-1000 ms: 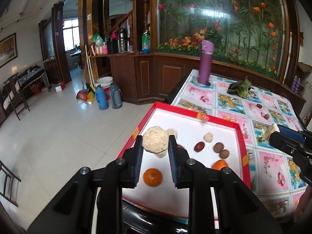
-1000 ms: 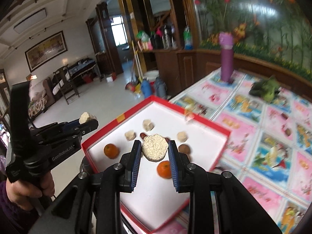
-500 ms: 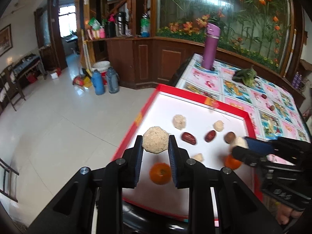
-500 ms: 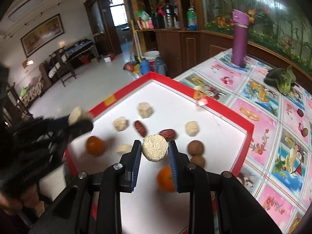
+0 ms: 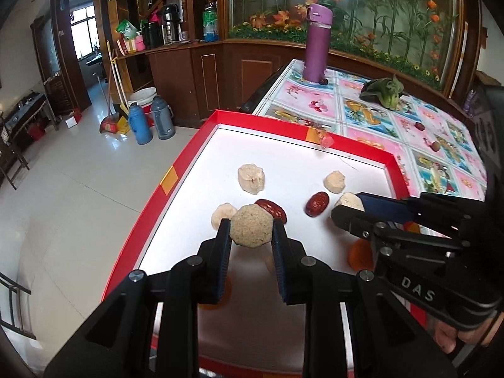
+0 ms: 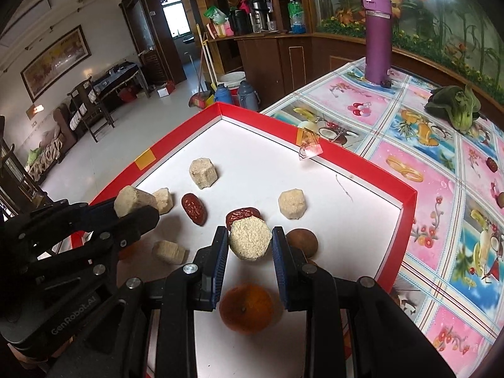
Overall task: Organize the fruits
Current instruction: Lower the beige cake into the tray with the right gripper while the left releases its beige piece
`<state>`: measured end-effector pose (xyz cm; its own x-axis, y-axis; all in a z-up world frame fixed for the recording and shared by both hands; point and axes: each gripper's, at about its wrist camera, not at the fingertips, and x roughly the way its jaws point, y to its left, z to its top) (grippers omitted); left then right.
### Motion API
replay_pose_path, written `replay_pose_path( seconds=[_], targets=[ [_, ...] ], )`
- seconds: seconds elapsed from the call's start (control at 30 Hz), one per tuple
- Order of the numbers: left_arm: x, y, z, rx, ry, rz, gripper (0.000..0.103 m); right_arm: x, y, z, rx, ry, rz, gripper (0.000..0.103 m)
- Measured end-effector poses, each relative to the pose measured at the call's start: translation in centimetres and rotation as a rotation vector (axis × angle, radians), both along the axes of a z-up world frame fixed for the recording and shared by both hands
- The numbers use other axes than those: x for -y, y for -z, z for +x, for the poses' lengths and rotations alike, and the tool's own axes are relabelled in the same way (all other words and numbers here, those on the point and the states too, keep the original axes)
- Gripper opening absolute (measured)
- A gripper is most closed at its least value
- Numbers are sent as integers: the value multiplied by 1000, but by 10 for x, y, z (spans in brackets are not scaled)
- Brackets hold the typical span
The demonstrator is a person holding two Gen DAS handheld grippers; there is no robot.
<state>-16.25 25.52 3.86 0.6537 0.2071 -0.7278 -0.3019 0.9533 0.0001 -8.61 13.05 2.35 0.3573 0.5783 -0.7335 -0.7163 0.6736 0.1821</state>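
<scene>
Left gripper (image 6: pixel 135 209) marked "GenRobot.AI", right gripper (image 5: pixel 348 206) "DAS".

A tall purple insulated bottle (image 5: pixel 318 47) stands upright at the upper centre, on a pink fruit-patterned tablecloth (image 6: pixel 441 195). A green leafy vegetable (image 6: pixel 455 107) lies at the right. On the pale tiled floor (image 5: pixel 63 195), upper left, a blue thermos flask (image 5: pixel 139 124) and a grey one (image 5: pixel 161 118) stand side by side.

Left wrist view: close above the red tray (image 5: pixel 176 176), facing its far rim. Right wrist view: likewise — nearer the tabletop (image 6: pixel 441 189). Shared: tray interior — purple bottle (image 5: pixel 317 47) beyond.
</scene>
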Motion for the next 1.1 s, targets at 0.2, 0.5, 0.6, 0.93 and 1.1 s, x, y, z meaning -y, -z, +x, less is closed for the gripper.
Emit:
replay_pose_path(
  seconds=[0.2, 0.5, 0.6, 0.93, 1.1],
  targets=[
    [0, 3, 4, -13, -7, 18, 27, 1, 3, 6, -12, 8, 3, 27],
    [1, 9, 11, -33, -2, 19, 27, 0, 6, 7, -22, 8, 1, 27],
    [1, 11, 12, -38, -5, 18, 27, -1, 8, 8, -31, 10, 1, 27],
    [1, 14, 14, -50, -12, 28, 27, 1, 8, 7, -38, 17, -1, 27],
    [3, 13, 14, -57, -16, 38, 28, 8, 3, 8, -56, 24, 18, 27]
  ],
)
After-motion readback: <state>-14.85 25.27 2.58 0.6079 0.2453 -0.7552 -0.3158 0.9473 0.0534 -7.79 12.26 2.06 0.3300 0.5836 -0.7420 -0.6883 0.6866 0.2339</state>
